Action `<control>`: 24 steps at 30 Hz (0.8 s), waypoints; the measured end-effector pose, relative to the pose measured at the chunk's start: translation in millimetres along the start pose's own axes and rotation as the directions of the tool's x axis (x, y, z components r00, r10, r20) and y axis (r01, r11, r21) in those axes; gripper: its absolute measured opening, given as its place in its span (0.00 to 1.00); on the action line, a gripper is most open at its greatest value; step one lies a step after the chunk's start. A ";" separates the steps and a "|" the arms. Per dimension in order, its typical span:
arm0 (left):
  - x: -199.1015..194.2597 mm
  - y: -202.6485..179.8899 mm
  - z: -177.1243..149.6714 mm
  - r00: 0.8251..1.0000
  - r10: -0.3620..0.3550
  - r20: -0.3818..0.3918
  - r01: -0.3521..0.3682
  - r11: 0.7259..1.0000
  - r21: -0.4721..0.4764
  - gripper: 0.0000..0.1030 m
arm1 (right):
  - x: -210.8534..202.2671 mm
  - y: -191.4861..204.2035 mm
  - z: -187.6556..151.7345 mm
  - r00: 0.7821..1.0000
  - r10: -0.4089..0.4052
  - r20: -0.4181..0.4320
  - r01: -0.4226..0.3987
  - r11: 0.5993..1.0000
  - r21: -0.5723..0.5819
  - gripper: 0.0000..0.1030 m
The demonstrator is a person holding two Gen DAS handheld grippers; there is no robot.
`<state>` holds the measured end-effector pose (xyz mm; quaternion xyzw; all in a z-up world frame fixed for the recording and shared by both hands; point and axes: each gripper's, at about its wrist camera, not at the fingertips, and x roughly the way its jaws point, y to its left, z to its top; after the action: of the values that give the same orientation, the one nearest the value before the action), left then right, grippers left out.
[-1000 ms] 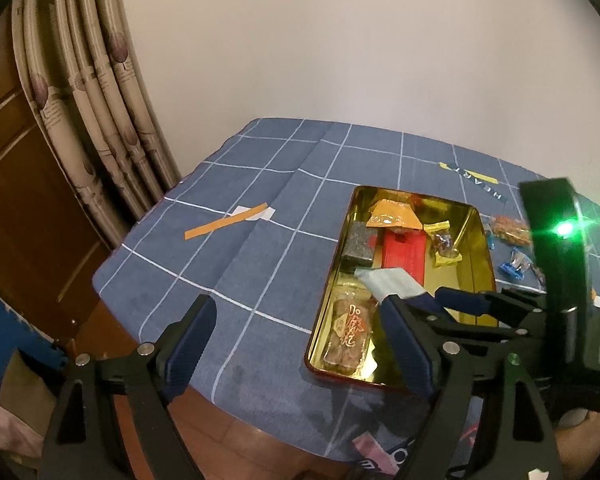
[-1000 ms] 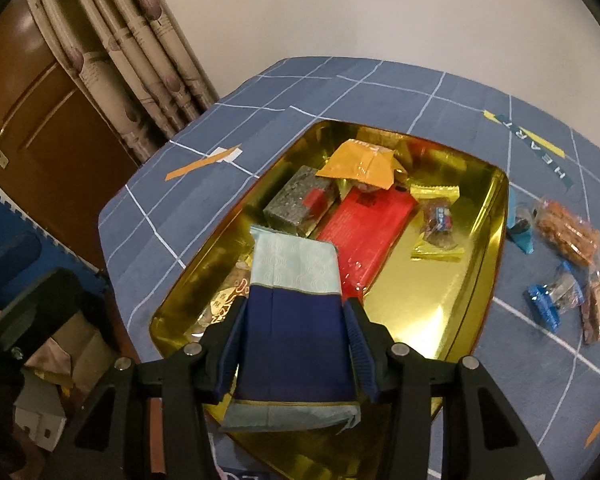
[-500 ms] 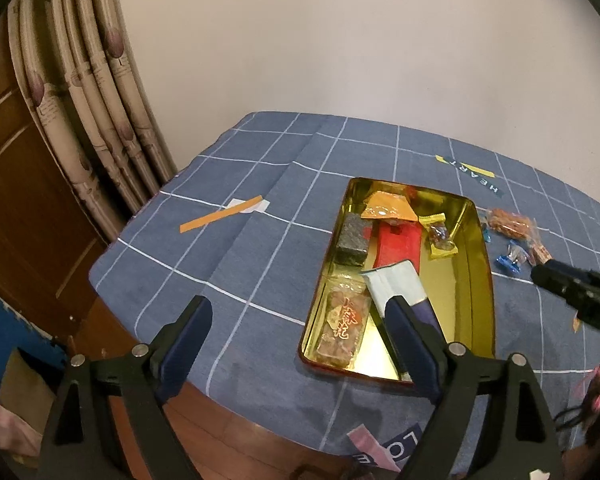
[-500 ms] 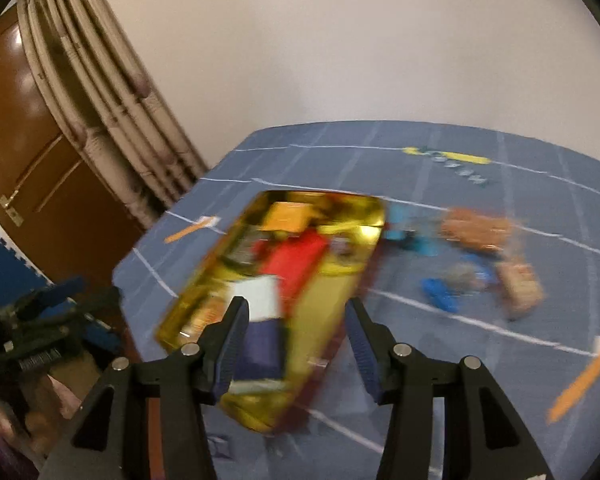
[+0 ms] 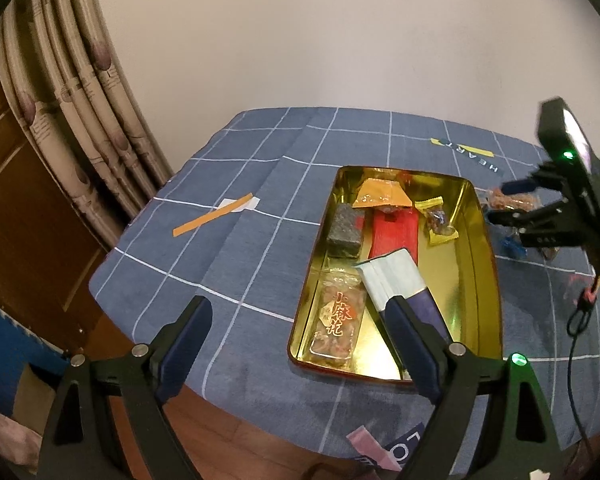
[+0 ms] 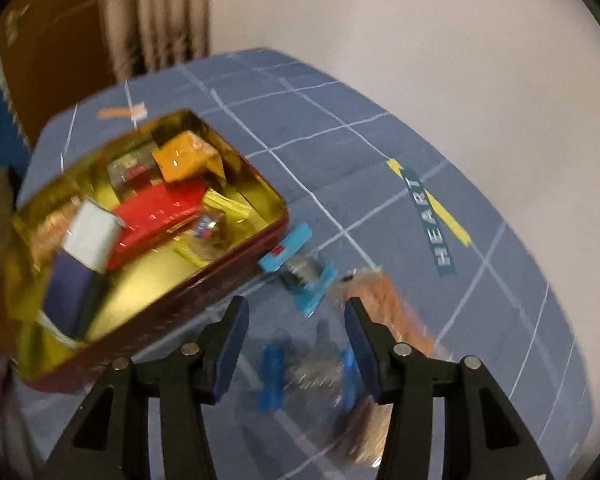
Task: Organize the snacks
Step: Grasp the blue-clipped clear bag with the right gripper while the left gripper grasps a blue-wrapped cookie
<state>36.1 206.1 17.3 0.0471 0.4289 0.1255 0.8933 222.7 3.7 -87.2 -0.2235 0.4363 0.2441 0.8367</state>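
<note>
1. We see a table under a blue checked tablecloth [image 5: 260, 216] printed with the word HEART, backed by a plain pale wall [image 5: 300, 40]; pleated curtains [image 5: 72, 92] and a brown wooden door [image 5: 16, 208] stand far left of our left gripper [image 5: 300, 344].
2. Our left gripper is spread wide with nothing between its jaws, and it hangs over the table's near edge.
3. The gold tin [image 5: 488, 264] lies just ahead of its right finger, holding an orange packet [image 5: 384, 196], a red pack [image 5: 394, 232], a grey bar [image 5: 344, 232], a clear bag with red characters [image 5: 336, 320] and a pale-and-navy box [image 5: 396, 280].
4. An orange strip [image 5: 212, 220] lies ahead, left of the tin.
5. Our right gripper [image 6: 296, 344] stands part open, empty, above blue-wrapped sweets [image 6: 300, 276] and a brown snack bag [image 6: 384, 308] right of the tin [image 6: 228, 272].
6. That view is blurred, so wrappers below the jaws are hard to read; the left finger hides part of the navy box.
</note>
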 end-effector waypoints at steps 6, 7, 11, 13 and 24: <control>10.3 -4.2 -0.8 0.999 -0.008 -0.034 0.008 1.000 0.016 0.84 | 37.3 0.6 22.9 0.995 0.063 -0.078 -0.076 0.983 -0.167 0.50; 12.3 -4.9 -0.9 0.999 -0.007 -0.041 0.008 1.000 0.018 0.84 | 43.8 0.2 25.4 0.993 0.067 -0.096 -0.084 0.980 -0.180 0.50; 17.8 -5.5 -1.4 0.998 -0.002 -0.059 0.003 1.000 0.018 0.84 | 58.1 -14.2 32.2 0.976 0.153 -0.155 -0.172 0.978 -0.120 0.32; 18.3 -4.2 -1.1 0.998 -0.003 -0.064 0.004 1.000 0.014 0.84 | 55.5 -13.8 29.8 0.979 0.126 -0.158 -0.144 0.983 -0.111 0.31; -7.4 -21.7 -4.8 0.998 -0.054 -0.021 0.056 0.995 0.079 0.84 | -103.9 -48.5 -115.4 0.990 -0.105 0.096 0.054 0.904 0.425 0.30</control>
<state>31.9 183.2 15.7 0.0697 0.4430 0.0840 0.8899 128.4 -124.1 -52.1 -0.0409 0.4197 0.1224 0.8984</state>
